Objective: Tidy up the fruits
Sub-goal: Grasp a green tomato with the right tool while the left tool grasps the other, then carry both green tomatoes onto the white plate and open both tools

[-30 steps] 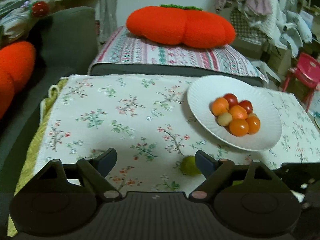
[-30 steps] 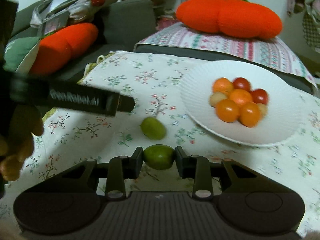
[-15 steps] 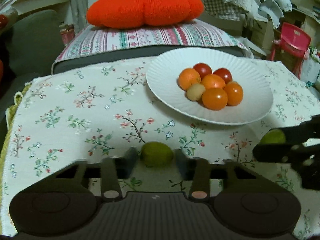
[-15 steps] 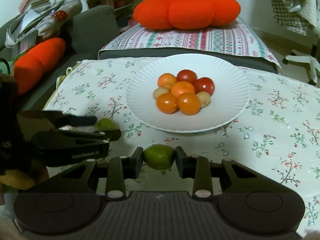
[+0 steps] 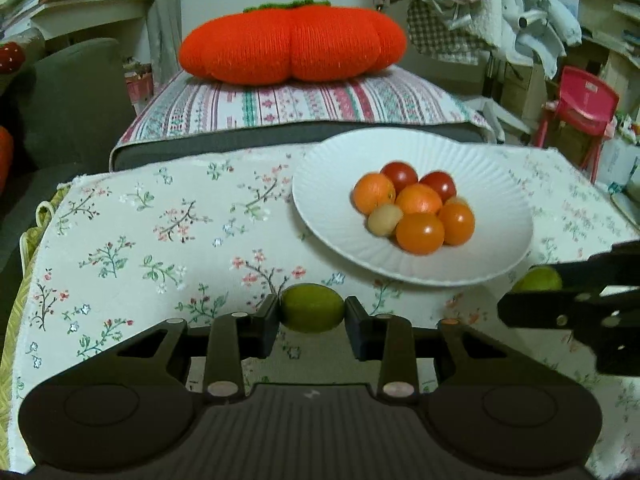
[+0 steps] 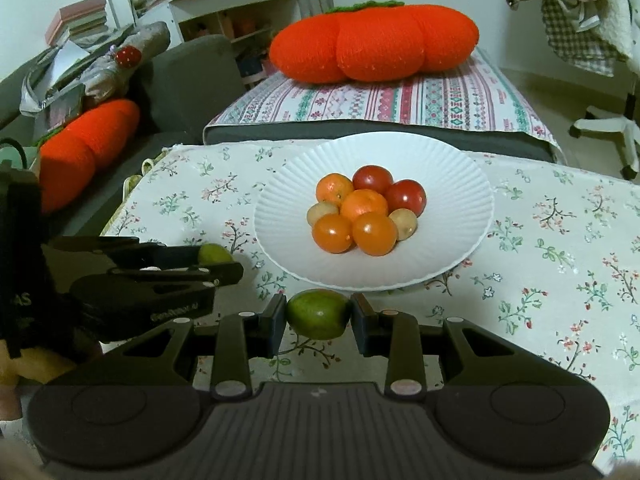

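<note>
The left claw (image 5: 312, 314) pinches a small oval green fruit (image 5: 312, 313) between its two dark pads; its jaws have just been closing and now press on both ends of this fruit, so the long axis lies across, from pad to pad. The right claw (image 6: 319, 314) grips a second small oval green fruit (image 6: 319, 314) in the same way, long axis also sideways between the pads. Each claw shows from the side in the other camera, with its green fruit at the tip.

Both fruits are held just in front of the near rim of a round white ribbed plate (image 6: 280, 232), over the worktop with a flowered cloth (image 6: 560, 248). From the right wrist view the plate is straight ahead; from the left wrist view it is ahead and to the right.

On the plate there is a tight heap of small round fruits (image 6: 366, 214): orange ones, two dark red ones at the back, and pale yellowish ones at the sides. A wide white band of the plate stays bare around the heap.

The cloth is open to the left of the plate and also to the right. The far edge of the worktop meets a grey seat with a striped cover (image 5: 304, 102), and there a big orange knitted cushion (image 5: 292, 50) lies.
</note>
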